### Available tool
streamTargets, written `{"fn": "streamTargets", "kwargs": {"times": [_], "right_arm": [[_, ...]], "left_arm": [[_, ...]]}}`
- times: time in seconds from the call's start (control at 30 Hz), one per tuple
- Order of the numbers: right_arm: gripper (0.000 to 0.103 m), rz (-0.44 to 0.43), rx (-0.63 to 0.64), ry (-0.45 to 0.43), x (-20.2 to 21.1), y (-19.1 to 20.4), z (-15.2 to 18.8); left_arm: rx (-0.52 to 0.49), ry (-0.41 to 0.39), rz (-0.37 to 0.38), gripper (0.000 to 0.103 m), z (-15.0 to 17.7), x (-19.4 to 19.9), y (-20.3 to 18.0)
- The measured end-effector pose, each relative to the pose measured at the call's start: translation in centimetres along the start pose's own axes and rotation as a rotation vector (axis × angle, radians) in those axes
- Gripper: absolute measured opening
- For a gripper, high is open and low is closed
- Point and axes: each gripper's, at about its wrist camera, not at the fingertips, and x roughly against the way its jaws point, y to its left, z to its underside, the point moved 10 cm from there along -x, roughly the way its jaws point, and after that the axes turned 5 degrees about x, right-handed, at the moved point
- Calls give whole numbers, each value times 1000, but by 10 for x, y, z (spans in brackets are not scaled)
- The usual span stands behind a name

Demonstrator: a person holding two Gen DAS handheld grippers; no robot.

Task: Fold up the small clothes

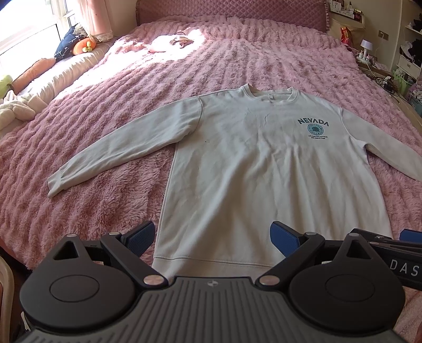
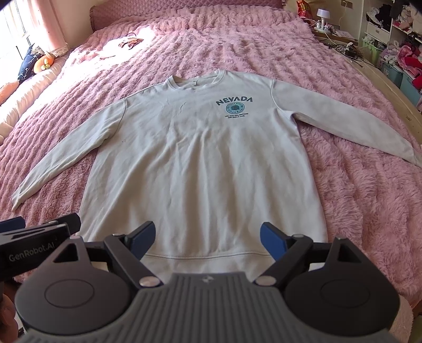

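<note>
A pale grey sweatshirt (image 1: 250,163) with a teal "NEVADA" print lies flat and face up on the pink bed, both sleeves spread out; it also shows in the right wrist view (image 2: 200,158). My left gripper (image 1: 212,236) is open and empty, hovering above the hem near its left corner. My right gripper (image 2: 207,236) is open and empty above the hem's middle. The right gripper shows at the right edge of the left wrist view (image 1: 393,242), and the left gripper shows at the left edge of the right wrist view (image 2: 39,229).
The pink fluffy bedspread (image 1: 118,132) covers the bed. A small pink garment (image 1: 168,42) lies near the headboard. Cushions and plush toys (image 1: 71,43) line the window side. A nightstand with a lamp (image 2: 323,15) and cluttered shelves (image 2: 395,39) stand on the right.
</note>
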Motion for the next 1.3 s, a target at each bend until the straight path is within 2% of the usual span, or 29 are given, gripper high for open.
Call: {"fn": "streamTargets", "kwargs": {"times": [1.1,1.3], "right_arm": [[83,2,-2,2,-2,1,-1],[83,18,-4,3,-5,-4,-1]], "left_arm": [[-6,11,3,103,4,-5,-1],[8,30,42,103,9,-10,-6]]}}
